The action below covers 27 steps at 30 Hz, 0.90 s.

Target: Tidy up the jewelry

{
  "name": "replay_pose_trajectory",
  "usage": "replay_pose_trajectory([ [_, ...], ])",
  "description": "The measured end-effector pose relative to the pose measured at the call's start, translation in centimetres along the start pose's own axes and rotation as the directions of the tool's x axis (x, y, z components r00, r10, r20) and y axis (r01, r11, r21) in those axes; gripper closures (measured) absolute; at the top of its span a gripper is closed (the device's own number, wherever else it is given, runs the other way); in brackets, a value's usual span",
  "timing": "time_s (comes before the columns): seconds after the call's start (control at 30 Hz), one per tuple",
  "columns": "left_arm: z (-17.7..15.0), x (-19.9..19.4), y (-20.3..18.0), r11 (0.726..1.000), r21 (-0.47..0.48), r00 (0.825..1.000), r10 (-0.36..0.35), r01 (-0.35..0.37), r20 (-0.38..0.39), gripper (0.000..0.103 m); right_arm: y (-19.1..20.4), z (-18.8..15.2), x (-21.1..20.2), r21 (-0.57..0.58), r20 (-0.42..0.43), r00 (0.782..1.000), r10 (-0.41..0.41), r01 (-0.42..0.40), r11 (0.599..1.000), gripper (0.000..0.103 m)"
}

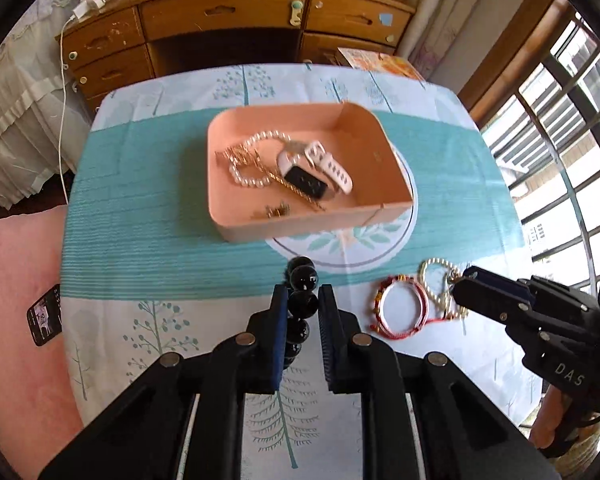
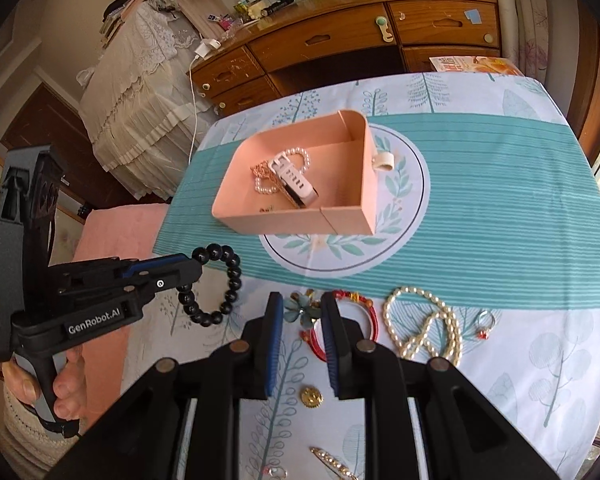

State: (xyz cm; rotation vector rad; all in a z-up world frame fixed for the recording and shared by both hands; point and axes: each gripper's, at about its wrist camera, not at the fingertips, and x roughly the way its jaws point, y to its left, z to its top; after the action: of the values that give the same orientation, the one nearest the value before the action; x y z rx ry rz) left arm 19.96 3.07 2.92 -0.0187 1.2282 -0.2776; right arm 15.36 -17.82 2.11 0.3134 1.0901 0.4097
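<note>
Left wrist view: left gripper (image 1: 303, 304) pinches the glossy black round-bead bracelet (image 1: 302, 300); carry it level ahead, releasing over the peach cardboard tray (image 1: 320, 226); right gripper (image 2: 300, 320) hangs spread, probably empty.

Bright daylight from the window (image 1: 560, 128); fisheye-bent edges, slight motion blur.

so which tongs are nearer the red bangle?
Right. The right tongs hang directly over the red bangle, with one finger overlapping it. The left tongs are off to its left, shut on the black bead bracelet.
</note>
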Motion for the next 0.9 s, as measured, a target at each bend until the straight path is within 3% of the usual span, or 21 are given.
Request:
replay_pose_trajectory([
  [0.23, 5.8, -2.2, 1.6, 0.994, -0.106, 0.995, 0.018, -0.007, 0.103, 0.090, -0.4, 5.2, 1.2, 0.070, 0.026, 0.998, 0.050, -0.052, 0.996, 0.084],
  [0.47, 9.4, -0.6, 2.2, 0.989, -0.149, 0.993, 0.025, -0.007, 0.118, 0.090, -1.4, 8.7, 3.9, 0.114, 0.041, 0.999, 0.007, -0.012, 0.993, 0.083],
  [0.63, 10.5, 1.3, 2.3, 0.984, -0.176, 0.993, 0.015, 0.006, 0.121, 0.090, -1.9, 9.7, 6.8, 0.129, -0.014, 1.000, -0.007, 0.009, 0.992, 0.083],
  [0.67, 10.5, 1.7, 2.4, 0.983, -0.184, 0.994, 0.008, 0.013, 0.113, 0.085, -1.8, 9.7, 7.4, 0.124, -0.035, 0.999, -0.005, 0.009, 0.992, 0.080],
  [0.73, 10.3, 2.7, 2.6, 0.982, -0.190, 0.995, 0.003, 0.015, 0.095, 0.047, -1.9, 9.3, 8.3, 0.118, -0.060, 0.998, -0.011, 0.018, 0.993, 0.074],
  [0.77, 10.1, 3.0, 2.7, 0.981, -0.196, 0.996, 0.014, 0.005, 0.093, 0.013, -1.9, 9.0, 8.5, 0.119, -0.065, 0.998, -0.009, 0.017, 0.993, 0.070],
  [0.8, 9.8, 3.1, 2.7, 0.980, -0.201, 0.994, 0.024, -0.003, 0.105, 0.001, -2.0, 8.7, 8.6, 0.123, -0.065, 0.998, -0.004, 0.012, 0.992, 0.069],
  [0.9, 8.9, 3.3, 2.9, 0.981, -0.196, 0.993, 0.027, -0.004, 0.117, 0.002, -2.3, 7.8, 8.5, 0.121, -0.059, 0.998, -0.008, 0.015, 0.993, 0.069],
])
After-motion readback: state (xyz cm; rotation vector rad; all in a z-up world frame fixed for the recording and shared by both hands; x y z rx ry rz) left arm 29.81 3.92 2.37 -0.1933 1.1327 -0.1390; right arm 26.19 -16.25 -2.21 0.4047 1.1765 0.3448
